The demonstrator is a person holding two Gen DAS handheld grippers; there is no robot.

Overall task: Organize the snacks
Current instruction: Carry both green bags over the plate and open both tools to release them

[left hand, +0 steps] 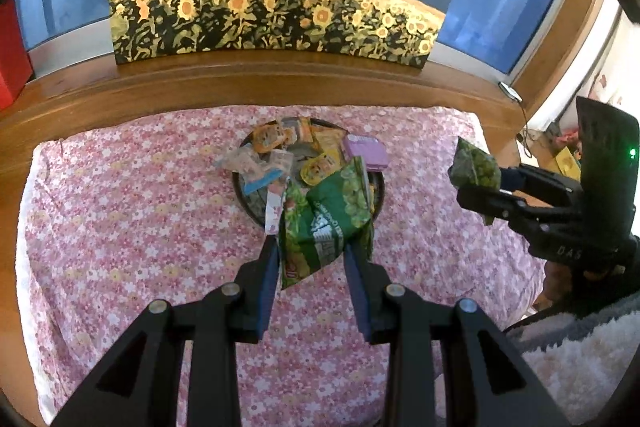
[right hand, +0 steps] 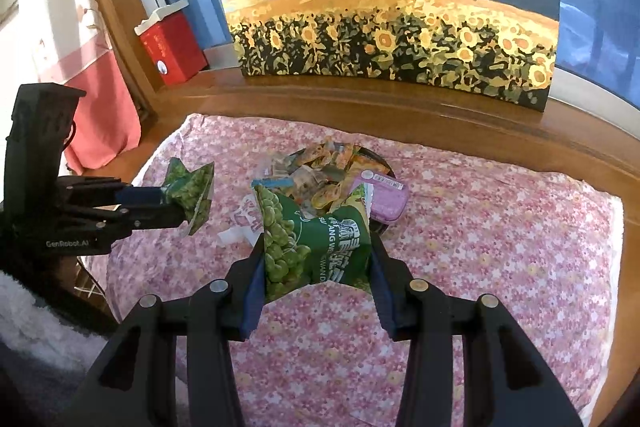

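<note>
We clamp our left claw (left hand: pixel 312 247) on a green pea packet (left hand: pixel 320 223) | right claw (right hand: pixel 318 259) clamped on another pea packet (right hand: pixel 316 247) | both aloft before the snack bowl (left hand: pixel 378 195) on the floral cloth (left hand: pixel 120 227).

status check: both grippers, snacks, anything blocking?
Left gripper shut on green pea bag. Right gripper shut on second pea bag. Snack bowl heaped full ahead.

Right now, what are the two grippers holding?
Each pinches a green pea snack bag across its middle: left gripper one bag, right gripper another bag.
</note>
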